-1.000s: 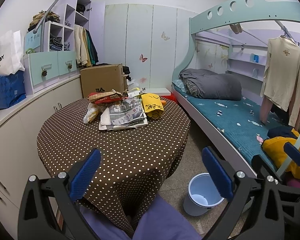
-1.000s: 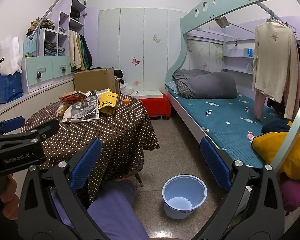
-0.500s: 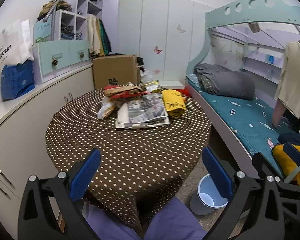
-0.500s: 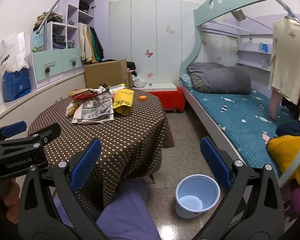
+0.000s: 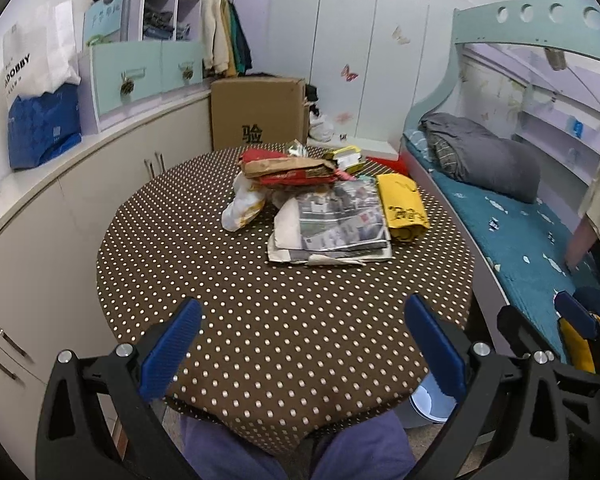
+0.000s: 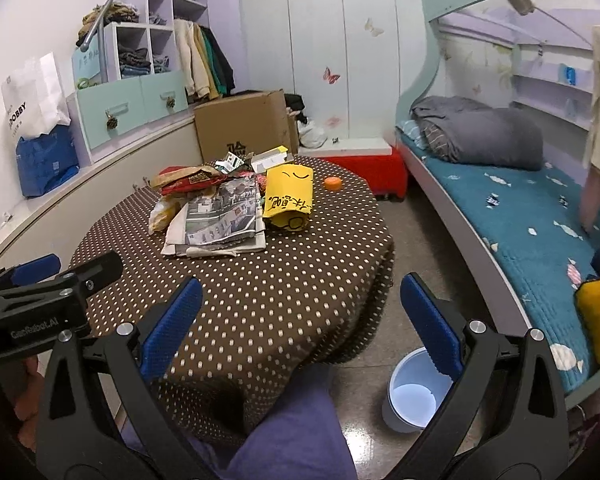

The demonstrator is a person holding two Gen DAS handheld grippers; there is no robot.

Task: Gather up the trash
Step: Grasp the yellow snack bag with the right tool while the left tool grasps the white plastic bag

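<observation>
A pile of trash lies on the far half of a round table with a brown polka-dot cloth: a folded newspaper, a yellow bag, red and brown wrappers, a white-yellow bag and an orange cap. A pale blue bin stands on the floor right of the table. My left gripper hovers open over the table's near edge. My right gripper is open, empty, near the table's right edge.
A bed with a teal cover and a grey blanket runs along the right. White cabinets curve along the left, with a cardboard box behind the table. The person's purple-clad legs are below the grippers.
Both grippers have risen and moved forward toward the table, so the trash pile looks closer. The bin has slid lower in both views. Both stay open.
</observation>
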